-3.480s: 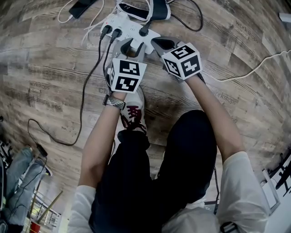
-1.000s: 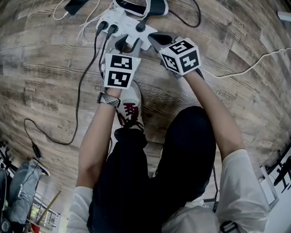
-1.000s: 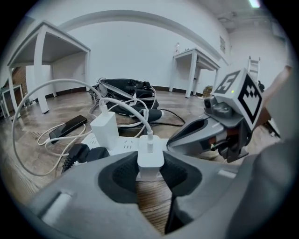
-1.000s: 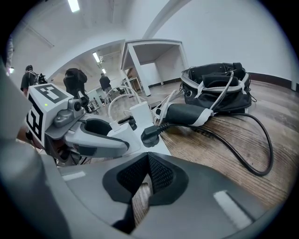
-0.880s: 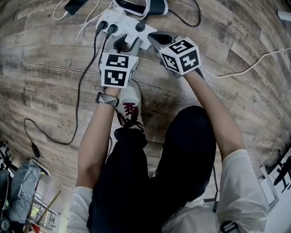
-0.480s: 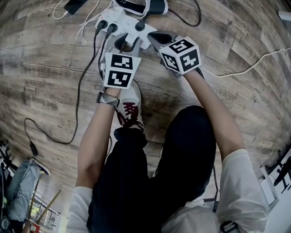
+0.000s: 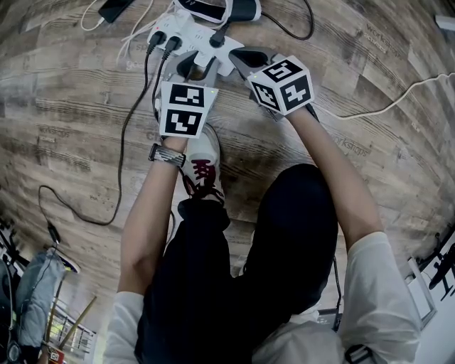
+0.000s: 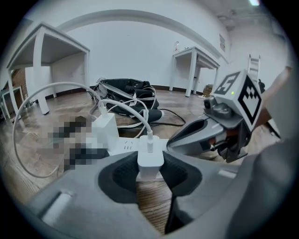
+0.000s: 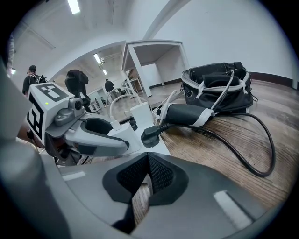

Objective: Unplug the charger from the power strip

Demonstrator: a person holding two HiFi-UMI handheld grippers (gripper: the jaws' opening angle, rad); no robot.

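Observation:
On the wooden floor lies a white power strip (image 7: 186, 32) (image 8: 124, 145). A white cube charger (image 8: 150, 161) with a white cable stands plugged into its near end. My left gripper (image 7: 193, 65) (image 8: 150, 163) is shut on the charger, its black pads pressing both sides. To the right, my right gripper (image 7: 242, 57) (image 9: 148, 161) is shut with nothing between its pads. Its tip sits at the strip's near right end (image 9: 161, 145), just short of a black plug (image 9: 150, 136). I cannot tell whether it touches the strip.
Two more black plugs (image 7: 162, 47) sit in the strip's left side, their cables trailing left. A black bag with white trim (image 7: 220, 11) (image 9: 215, 88) lies beyond the strip, and a phone (image 7: 117, 11) at top left. The person's shoe (image 7: 202, 167) is behind the left gripper.

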